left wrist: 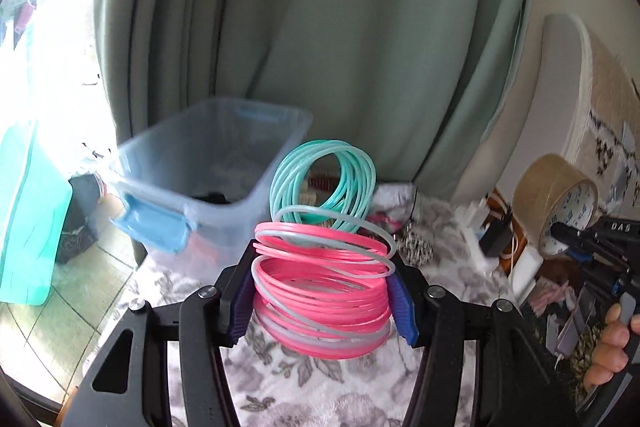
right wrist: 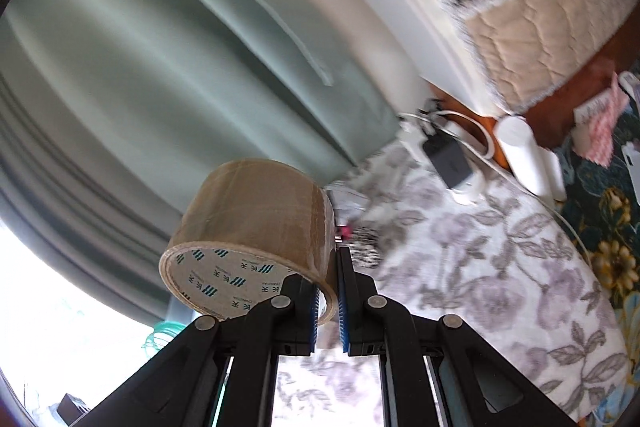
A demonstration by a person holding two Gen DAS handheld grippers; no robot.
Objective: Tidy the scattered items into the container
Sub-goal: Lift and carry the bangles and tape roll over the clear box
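both tongs are loaded, left gripper [left wrist: 322, 297] clamping the spring toy [left wrist: 320, 267], right gripper [right wrist: 328, 301] pinching the tape roll [right wrist: 252, 235], so i'd release each squarely above the tub [left wrist: 208, 163].

The far end of the clear storage bin [left wrist: 208, 163] is blurred, and the dark thing lying in its bottom is too indistinct to name. The small black-and-white patterned object [left wrist: 418, 247] on the flowered bedspread [left wrist: 304, 387] is partly hidden behind the plastic spring toy [left wrist: 324, 275]. A hand [left wrist: 612, 351] is cut off by the right edge, and the charger and cables [right wrist: 450, 157] beside the curtain [right wrist: 180, 59] are smeared by motion.
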